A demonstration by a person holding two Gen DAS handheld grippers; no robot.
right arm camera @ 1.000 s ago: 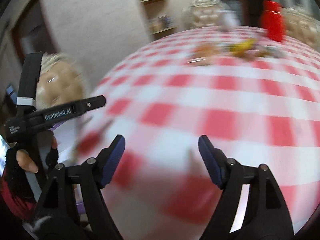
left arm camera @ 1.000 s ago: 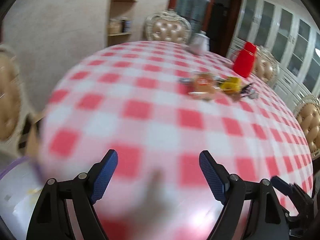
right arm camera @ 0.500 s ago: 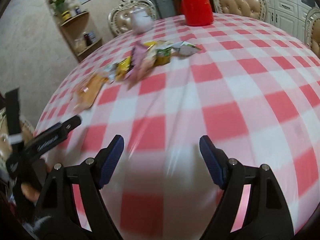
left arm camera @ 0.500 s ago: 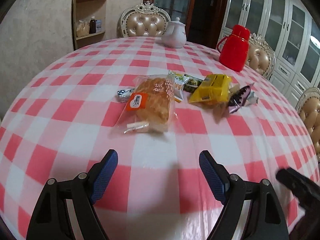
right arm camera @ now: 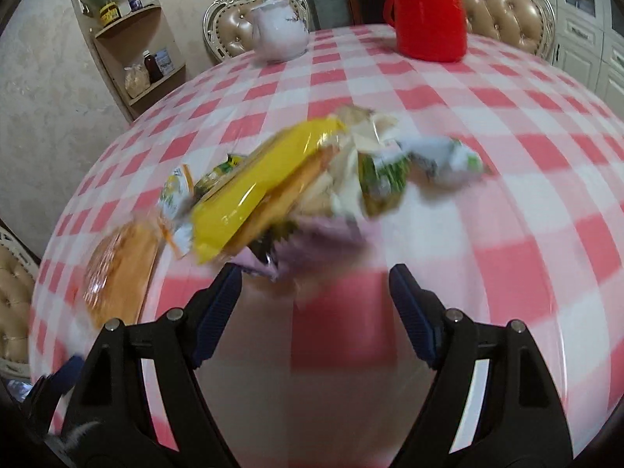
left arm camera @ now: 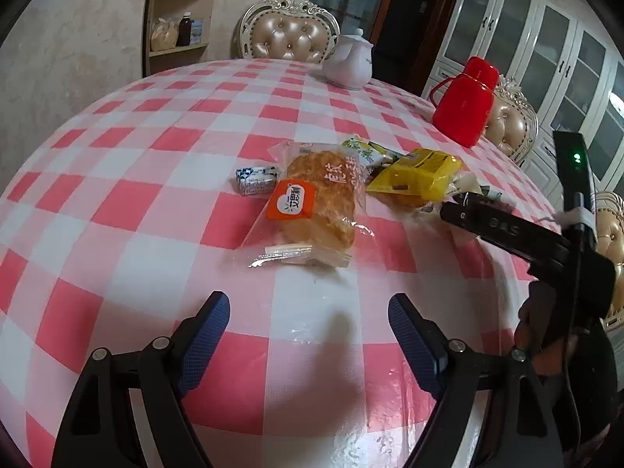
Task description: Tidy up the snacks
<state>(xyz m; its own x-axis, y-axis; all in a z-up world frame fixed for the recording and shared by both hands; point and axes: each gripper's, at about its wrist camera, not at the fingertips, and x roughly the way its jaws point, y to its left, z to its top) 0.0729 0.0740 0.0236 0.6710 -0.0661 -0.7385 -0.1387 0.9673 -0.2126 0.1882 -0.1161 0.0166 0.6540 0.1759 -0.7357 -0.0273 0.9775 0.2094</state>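
A pile of snacks lies mid-table. A clear bread pack with an orange label (left arm camera: 318, 206) lies nearest my left gripper (left arm camera: 308, 335), which is open and empty a short way before it. Beside it are a small blue-white pack (left arm camera: 255, 179), a yellow pack (left arm camera: 419, 177) and green-white packs (left arm camera: 364, 152). In the right wrist view my right gripper (right arm camera: 314, 300) is open and empty just before a purple pack (right arm camera: 312, 241), the yellow pack (right arm camera: 257, 191), green-white packs (right arm camera: 440, 160) and the bread pack (right arm camera: 117, 269).
A red thermos (left arm camera: 464, 101) and a white teapot (left arm camera: 349, 64) stand at the far side of the checked tablecloth (left arm camera: 156, 148). Padded chairs (left arm camera: 288, 35) ring the table. A corner shelf (left arm camera: 175, 31) stands by the wall. The right tool's body (left arm camera: 546, 234) crosses the left view.
Both grippers swung from the table edge toward the snack pile and came closer. The right gripper has closed in on the purple and yellow packs. Both stayed open.
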